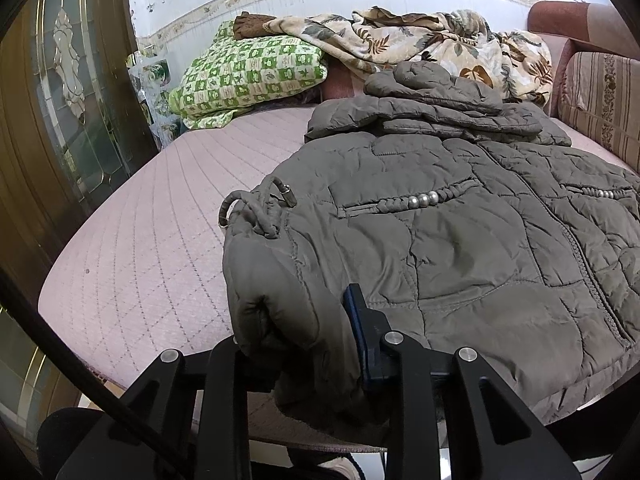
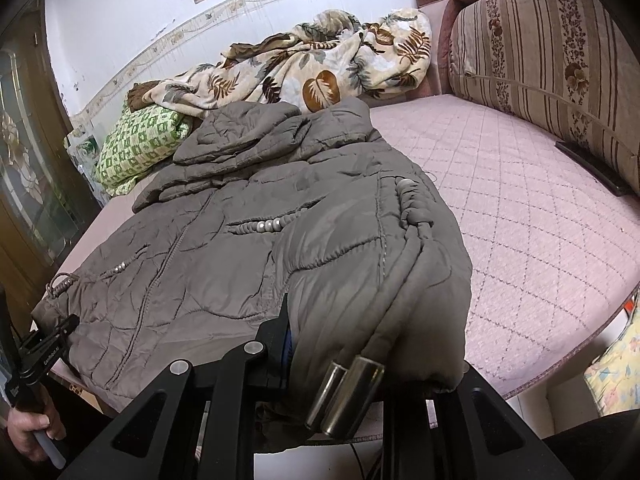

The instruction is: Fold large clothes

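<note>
While each claw (image 1: 304,344) (image 2: 372,344) pinches a hem corner, jacket (image 1: 460,240) lies ahead on bed.

A bed (image 1: 152,240) with a pink quilted cover is carrying a grey padded jacket (image 1: 460,240), which is lying spread across its near side. At the far end a green checked pillow (image 1: 248,76) and a crumpled leaf-print blanket (image 1: 420,40) are resting against the wall.
</note>
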A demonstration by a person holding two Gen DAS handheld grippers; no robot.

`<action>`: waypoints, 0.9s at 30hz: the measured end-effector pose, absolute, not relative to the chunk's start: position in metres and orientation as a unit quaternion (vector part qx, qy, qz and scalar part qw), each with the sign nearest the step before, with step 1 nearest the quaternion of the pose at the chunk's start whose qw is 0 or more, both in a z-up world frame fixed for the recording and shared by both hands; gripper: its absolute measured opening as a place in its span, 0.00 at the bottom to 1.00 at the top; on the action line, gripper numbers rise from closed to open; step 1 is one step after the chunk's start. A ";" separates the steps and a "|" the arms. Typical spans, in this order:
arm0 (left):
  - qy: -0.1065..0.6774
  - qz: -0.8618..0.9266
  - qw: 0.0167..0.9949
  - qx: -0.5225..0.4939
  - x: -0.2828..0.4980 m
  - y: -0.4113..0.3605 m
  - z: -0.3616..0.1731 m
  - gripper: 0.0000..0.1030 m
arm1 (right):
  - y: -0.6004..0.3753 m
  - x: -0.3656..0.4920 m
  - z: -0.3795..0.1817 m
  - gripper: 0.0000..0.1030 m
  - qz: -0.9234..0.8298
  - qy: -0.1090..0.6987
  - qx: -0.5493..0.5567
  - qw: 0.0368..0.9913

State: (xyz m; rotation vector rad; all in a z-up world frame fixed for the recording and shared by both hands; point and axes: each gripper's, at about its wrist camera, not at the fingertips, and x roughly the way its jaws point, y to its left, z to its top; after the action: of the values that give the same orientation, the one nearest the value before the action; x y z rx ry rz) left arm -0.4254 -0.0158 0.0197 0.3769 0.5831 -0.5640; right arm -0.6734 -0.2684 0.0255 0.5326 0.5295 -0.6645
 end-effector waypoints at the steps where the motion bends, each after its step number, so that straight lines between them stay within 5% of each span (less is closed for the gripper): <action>1: 0.281 -0.273 0.902 0.182 -0.426 -0.015 0.020 0.26 | -0.268 -0.674 0.026 0.22 -0.319 0.253 0.255 0.877; 27: 0.274 -0.282 0.905 0.165 -0.434 -0.003 0.043 0.25 | -0.262 -0.692 0.049 0.20 -0.312 0.227 0.257 0.886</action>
State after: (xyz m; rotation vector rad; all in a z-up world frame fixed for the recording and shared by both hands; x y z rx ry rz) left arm -0.4337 -0.0030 0.0433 0.3403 0.5653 -0.5824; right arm -0.6916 -0.2623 0.0493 0.5349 0.4730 -0.6496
